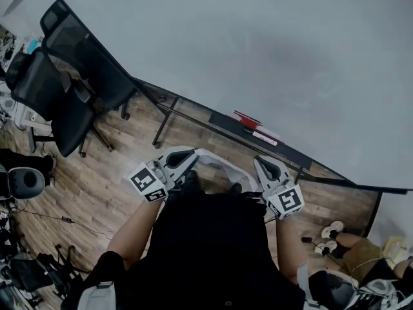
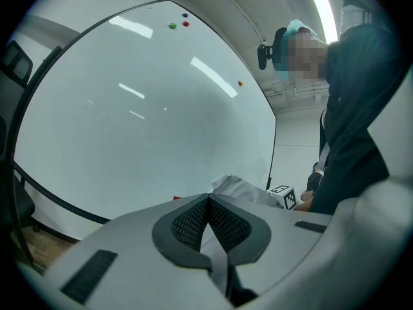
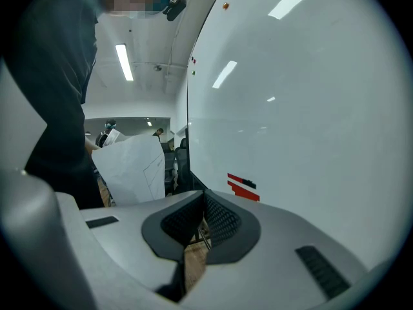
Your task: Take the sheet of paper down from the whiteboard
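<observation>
My left tongs are pinched shut on the sheet of paper. Its crumpled edge sticks out just past the tips and leans toward my right tongs. Those are closed too, pad against pad, with nothing in them; only wood floor shows through the slit below. The sheet stands off to their left, apart from the whiteboard, which rises ahead of both tongs. Red items sit low on the board, just beyond the right tips.
</observation>
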A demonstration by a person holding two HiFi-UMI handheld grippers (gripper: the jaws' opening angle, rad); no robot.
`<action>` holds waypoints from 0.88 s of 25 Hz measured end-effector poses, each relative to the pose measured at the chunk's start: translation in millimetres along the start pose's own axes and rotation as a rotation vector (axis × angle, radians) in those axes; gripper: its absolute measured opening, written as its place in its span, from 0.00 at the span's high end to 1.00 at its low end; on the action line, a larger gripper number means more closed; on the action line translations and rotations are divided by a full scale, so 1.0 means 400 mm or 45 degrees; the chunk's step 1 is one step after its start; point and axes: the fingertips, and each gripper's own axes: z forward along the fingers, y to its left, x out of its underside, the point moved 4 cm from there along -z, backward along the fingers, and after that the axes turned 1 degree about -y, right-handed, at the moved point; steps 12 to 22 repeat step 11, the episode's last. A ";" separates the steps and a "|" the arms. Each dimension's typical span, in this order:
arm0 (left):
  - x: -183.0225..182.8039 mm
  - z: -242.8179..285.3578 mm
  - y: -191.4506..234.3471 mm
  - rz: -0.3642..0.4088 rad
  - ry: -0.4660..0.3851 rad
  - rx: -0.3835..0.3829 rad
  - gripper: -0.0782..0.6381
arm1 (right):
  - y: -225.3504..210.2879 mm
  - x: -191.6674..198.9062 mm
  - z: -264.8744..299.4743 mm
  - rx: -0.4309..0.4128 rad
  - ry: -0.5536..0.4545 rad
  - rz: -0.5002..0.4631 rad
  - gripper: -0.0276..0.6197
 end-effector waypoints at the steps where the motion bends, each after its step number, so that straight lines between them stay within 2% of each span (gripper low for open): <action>1: 0.001 0.000 0.001 -0.003 0.000 -0.001 0.88 | -0.001 0.001 0.000 -0.001 0.001 0.001 0.92; 22: 0.009 -0.004 -0.004 -0.016 0.004 -0.002 0.88 | 0.017 0.014 0.008 -0.021 0.030 0.005 0.93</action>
